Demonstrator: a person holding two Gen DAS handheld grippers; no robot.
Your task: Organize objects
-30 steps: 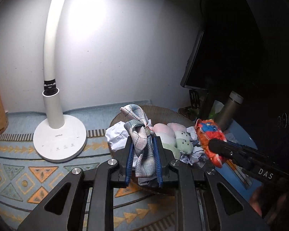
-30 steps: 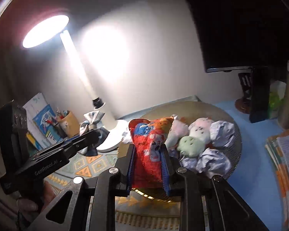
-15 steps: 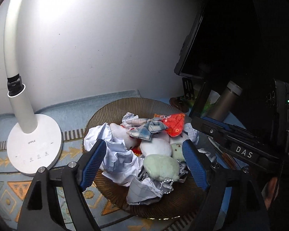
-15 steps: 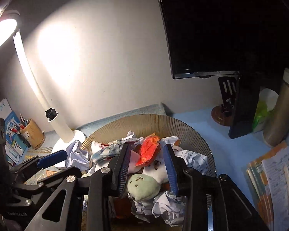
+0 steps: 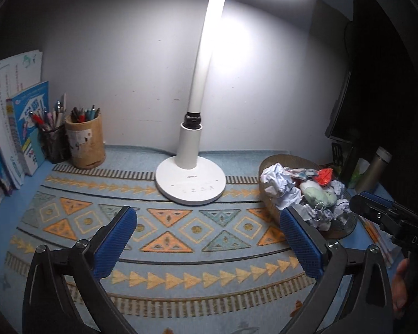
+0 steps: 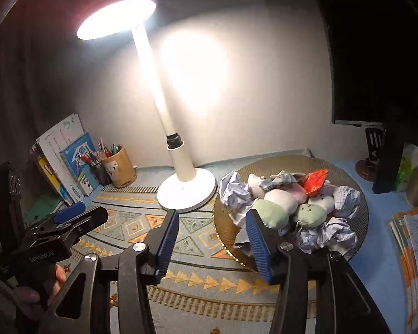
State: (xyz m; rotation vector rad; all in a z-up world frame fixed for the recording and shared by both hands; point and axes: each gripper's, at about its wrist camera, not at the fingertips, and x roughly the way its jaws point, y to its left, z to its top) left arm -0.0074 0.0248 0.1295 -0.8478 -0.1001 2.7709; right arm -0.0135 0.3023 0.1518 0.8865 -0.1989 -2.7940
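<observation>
The left gripper point(image 5: 209, 239) and the right gripper point(image 6: 213, 239), each with two blue-padded fingers, are both opening with nothing between them, above a patterned blue mat point(image 5: 164, 231). To their right, well clear of the pads, one round woven brown basket point(image 6: 348, 172) holds crumpled paper balls, one red packet point(image 6: 316, 179), one plaid cloth bow point(image 6: 281, 179) and two green plush toys. One white desk lamp point(image 5: 191, 178) stands behind.

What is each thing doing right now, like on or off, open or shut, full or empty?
Desk lamp: switched on, upright.
Woven basket: piled full.
Orange packet: on top of the pile.
Checked bow: on the pile.
Pen cup: upright, full of pens.
Left tool: opening, empty.
Right tool: opening, empty.
</observation>
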